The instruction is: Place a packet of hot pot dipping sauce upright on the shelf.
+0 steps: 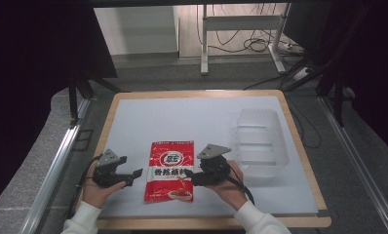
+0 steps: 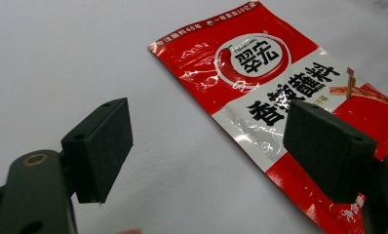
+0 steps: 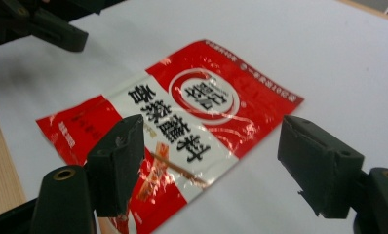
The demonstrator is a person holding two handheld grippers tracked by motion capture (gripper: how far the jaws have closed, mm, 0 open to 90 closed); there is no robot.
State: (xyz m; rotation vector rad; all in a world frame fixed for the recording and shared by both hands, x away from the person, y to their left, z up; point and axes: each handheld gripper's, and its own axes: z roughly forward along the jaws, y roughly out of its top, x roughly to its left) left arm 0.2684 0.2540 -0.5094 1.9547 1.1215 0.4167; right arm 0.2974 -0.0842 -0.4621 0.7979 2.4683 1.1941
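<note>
red sauce packet (image 1: 169,170) flat on white mat (image 1: 192,122), lower centre of high view. left gripper (image 1: 133,174) just left of it, jaws wide, nothing between. right gripper (image 1: 188,175) at packet's right edge, jaws wide, holding nothing.

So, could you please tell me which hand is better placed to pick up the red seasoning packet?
Probably the right: its open tool already overlaps the red seasoning packet's edge, while the open left tool sits just beside it.

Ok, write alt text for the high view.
A red seasoning packet lies flat on a white table between a person's two handheld tools, the left tool and right tool both open. A clear plastic bin stands at right.
</note>
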